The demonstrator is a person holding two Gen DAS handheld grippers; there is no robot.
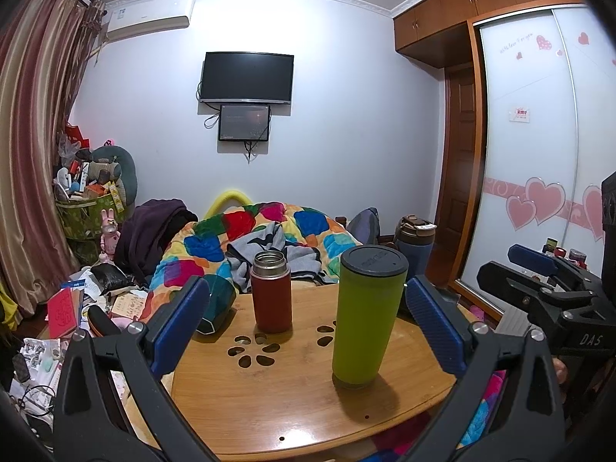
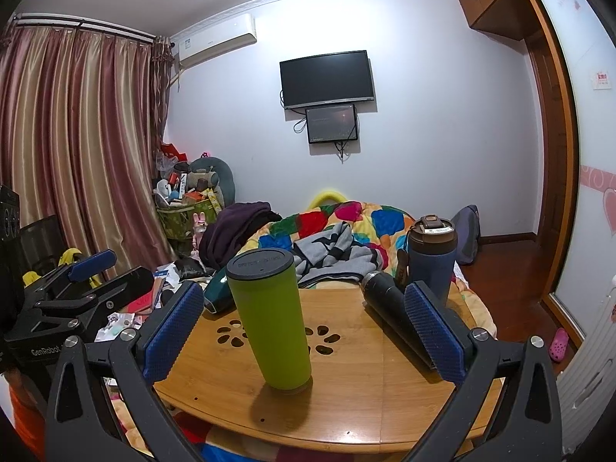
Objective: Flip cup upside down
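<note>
A tall green tumbler (image 1: 364, 317) with a dark lid stands upright on the round wooden table (image 1: 300, 396). It also shows in the right wrist view (image 2: 271, 317). My left gripper (image 1: 304, 323) is open, its blue pads on either side of the view, with the tumbler just inside its right pad. My right gripper (image 2: 304, 331) is open, and the tumbler stands between its pads, nearer the left one. Neither gripper touches it. The right gripper (image 1: 546, 281) shows at the right edge of the left wrist view, and the left gripper (image 2: 77, 285) at the left of the right wrist view.
A red flask (image 1: 270, 292) without a lid stands behind the tumbler. A dark green cup (image 1: 215, 304) lies at the table's left edge. A black bottle (image 2: 389, 308) lies on its side at the right. A blue mug (image 2: 431, 258) stands behind. A colourful quilt (image 1: 261, 231) lies beyond.
</note>
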